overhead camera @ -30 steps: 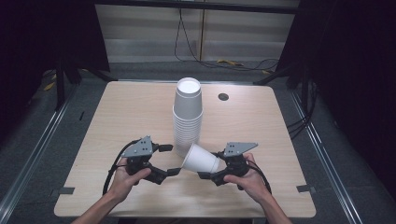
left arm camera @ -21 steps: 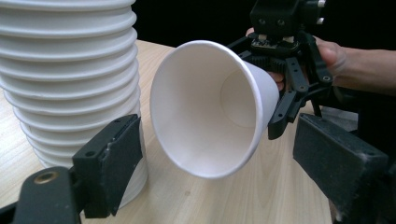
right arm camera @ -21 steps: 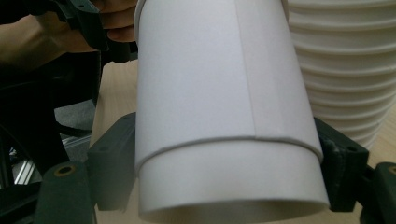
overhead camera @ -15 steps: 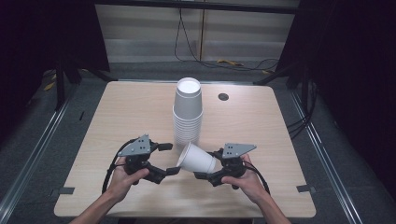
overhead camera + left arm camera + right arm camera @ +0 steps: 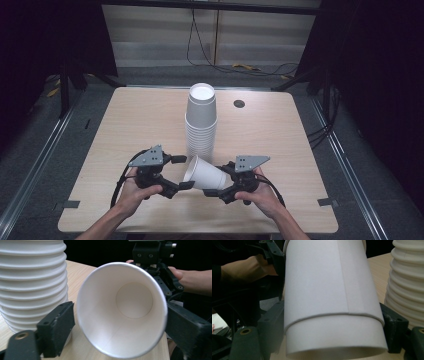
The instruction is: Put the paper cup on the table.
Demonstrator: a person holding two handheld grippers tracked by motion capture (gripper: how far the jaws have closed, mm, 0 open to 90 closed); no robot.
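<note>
A tall stack of white paper cups (image 5: 201, 125) stands at the table's middle. One white paper cup (image 5: 205, 175) lies on its side in the air just in front of the stack. My right gripper (image 5: 219, 179) is shut on that cup near its base, jaws pressed on both sides (image 5: 332, 327). The cup's open mouth (image 5: 122, 315) faces my left gripper (image 5: 184, 172), which is open. Its two jaws stand on either side of the rim (image 5: 122, 331), very close to it, and the rim keeps its round shape.
The light wooden table (image 5: 140, 120) has a small dark round hole (image 5: 239, 103) at the back right. In the left gripper view the stack (image 5: 32, 282) is close on the left. A person's hands hold both grippers near the front edge.
The right gripper has carried the cup a little to the left, so its mouth now sits between the left gripper's jaws. The left gripper has barely moved.
</note>
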